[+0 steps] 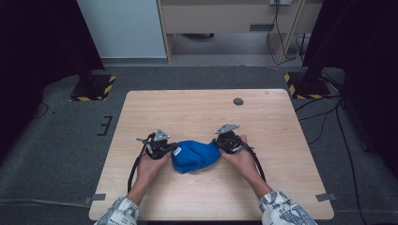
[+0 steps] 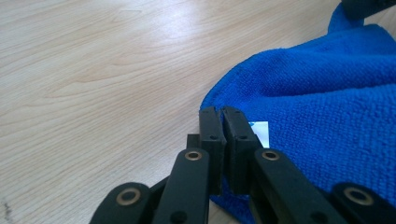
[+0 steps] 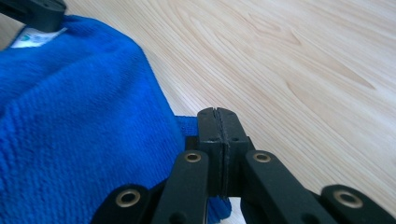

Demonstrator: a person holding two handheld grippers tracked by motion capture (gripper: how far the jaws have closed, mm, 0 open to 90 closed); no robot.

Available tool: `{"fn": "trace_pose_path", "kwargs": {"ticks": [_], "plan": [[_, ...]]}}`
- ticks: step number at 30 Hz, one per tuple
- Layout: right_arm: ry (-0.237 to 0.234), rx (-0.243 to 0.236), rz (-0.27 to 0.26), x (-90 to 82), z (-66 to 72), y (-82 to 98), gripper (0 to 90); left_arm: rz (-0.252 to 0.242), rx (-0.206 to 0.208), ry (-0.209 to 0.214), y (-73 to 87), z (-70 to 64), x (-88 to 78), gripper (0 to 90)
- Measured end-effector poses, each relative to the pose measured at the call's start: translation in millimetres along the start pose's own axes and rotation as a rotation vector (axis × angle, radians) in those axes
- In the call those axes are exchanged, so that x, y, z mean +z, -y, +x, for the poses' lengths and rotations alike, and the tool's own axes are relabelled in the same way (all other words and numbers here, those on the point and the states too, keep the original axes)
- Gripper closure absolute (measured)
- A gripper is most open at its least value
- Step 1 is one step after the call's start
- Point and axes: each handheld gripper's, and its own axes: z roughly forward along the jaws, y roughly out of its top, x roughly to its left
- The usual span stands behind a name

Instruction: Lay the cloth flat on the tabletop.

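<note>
A blue terry cloth (image 1: 195,155) lies bunched on the wooden table (image 1: 197,108) between my two grippers. My left gripper (image 1: 172,149) is at its left end; in the left gripper view its jaws (image 2: 222,112) are pressed together over the cloth's edge (image 2: 327,93), beside a white label (image 2: 260,130). At the cloth's right end is my right gripper (image 1: 217,143). The right gripper view has its jaws (image 3: 218,112) shut tight with the cloth's hem (image 3: 70,116) running in under them. The cloth humps up between the two grips.
A round grey grommet (image 1: 238,101) sits in the tabletop at the back right. Two stands with yellow-and-black striped bases (image 1: 91,89) (image 1: 307,86) are on the floor beyond the far corners. Bare wood surrounds the cloth on all sides.
</note>
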Motion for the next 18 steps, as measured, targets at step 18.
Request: {"fn": "trace_pose_path", "kwargs": {"ticks": [18], "plan": [[0.037,0.03,0.006,-10.8,-16.5,7.2,89.8,-0.104,-0.044,-0.068,-1.6,9.8,-17.7,86.9]]}}
